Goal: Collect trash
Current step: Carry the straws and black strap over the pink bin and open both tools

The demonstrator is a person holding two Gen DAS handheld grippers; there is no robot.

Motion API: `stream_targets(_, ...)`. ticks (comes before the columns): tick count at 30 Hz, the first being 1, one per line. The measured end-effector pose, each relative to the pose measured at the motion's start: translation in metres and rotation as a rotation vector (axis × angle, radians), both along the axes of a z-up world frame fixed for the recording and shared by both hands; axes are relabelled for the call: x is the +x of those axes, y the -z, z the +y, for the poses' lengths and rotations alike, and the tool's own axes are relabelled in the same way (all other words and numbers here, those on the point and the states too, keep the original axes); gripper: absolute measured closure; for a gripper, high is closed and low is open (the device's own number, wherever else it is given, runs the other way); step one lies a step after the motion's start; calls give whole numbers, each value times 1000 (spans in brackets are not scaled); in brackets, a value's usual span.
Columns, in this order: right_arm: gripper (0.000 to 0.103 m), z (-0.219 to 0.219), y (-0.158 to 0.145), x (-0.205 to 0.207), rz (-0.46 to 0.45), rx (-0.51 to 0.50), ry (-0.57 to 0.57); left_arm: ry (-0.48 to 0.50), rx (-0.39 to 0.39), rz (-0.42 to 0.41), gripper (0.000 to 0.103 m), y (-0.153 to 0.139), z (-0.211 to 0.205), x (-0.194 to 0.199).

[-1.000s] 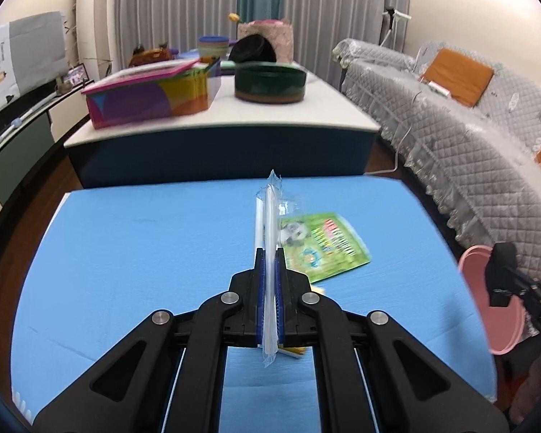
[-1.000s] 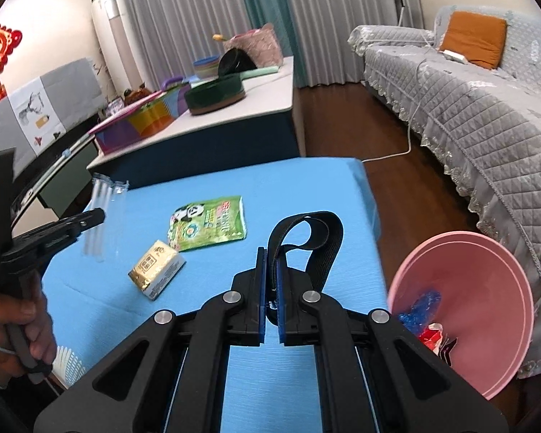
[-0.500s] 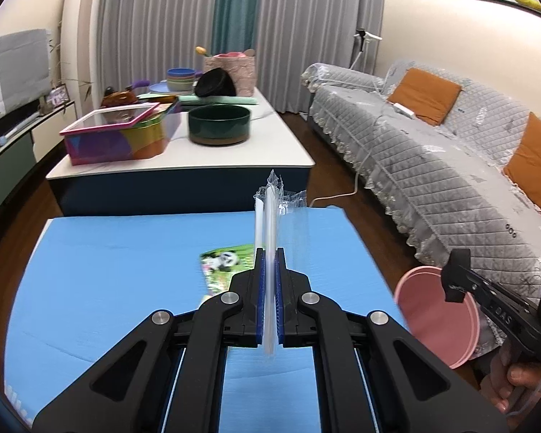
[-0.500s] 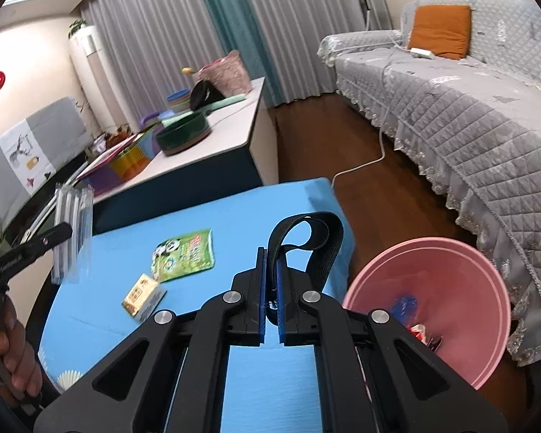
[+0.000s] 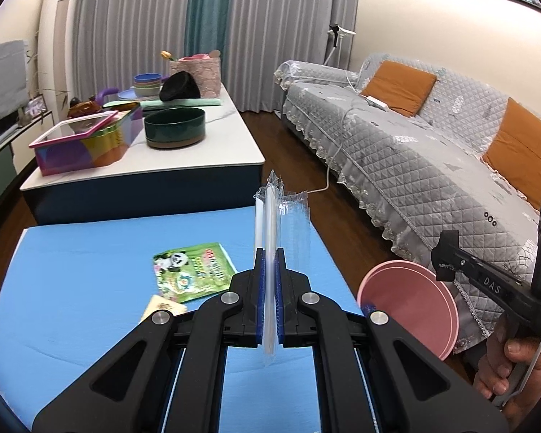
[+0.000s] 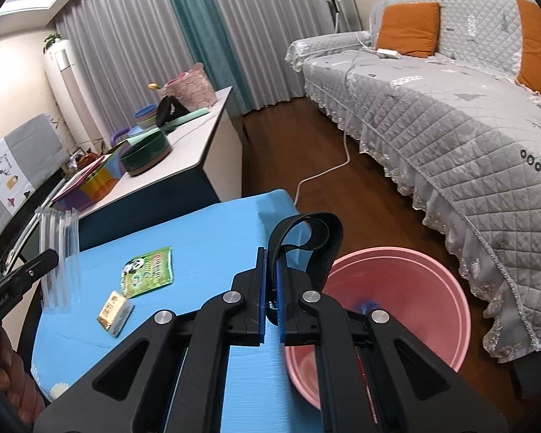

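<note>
The left gripper (image 5: 268,303) was clamped on a clear wrapper (image 5: 274,238), held upright above the blue counter (image 5: 72,306) and not yet over the pink bin (image 6: 396,288) off the counter's right edge. The right gripper (image 6: 270,310) pinched a black strap (image 6: 306,238) just beside the bin. The bin already held some scraps; a green packet (image 6: 148,270) and a small box (image 6: 113,312), left of the bin on the counter, remained to collect.
</note>
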State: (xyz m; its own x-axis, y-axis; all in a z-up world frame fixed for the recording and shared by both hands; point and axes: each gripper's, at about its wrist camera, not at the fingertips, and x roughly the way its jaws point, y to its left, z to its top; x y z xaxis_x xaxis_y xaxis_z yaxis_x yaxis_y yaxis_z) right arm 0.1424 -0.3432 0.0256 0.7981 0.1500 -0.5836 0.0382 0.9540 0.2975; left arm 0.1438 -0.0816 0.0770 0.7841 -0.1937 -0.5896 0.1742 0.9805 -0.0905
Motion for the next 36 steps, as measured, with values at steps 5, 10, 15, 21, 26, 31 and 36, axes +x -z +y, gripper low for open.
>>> stream_targets(5, 98, -15, -1, -1, 1, -12, 34, 26, 0, 6, 98, 4, -13, 2)
stream_targets(10, 98, -33, -3, -2, 1, 1, 73, 50, -4, 9, 98, 6, -22, 8)
stream_targets(15, 98, -44, -3, -3, 3, 6, 102, 76, -7, 9, 98, 8, -33, 11)
stream_targets(21, 98, -55, -2, -5, 5, 2, 129, 107, -17, 15, 98, 13, -46, 15)
stream_targets(26, 98, -61, -2, -5, 4, -7, 143, 133, -21, 22, 98, 17, -59, 20)
stream_targets(31, 98, -68, -2, -5, 5, -2, 157, 156, -26, 30, 98, 21, -69, 26)
stream_targets(36, 98, -75, 0, -5, 8, 10, 168, 200, -36, 38, 98, 26, -84, 29)
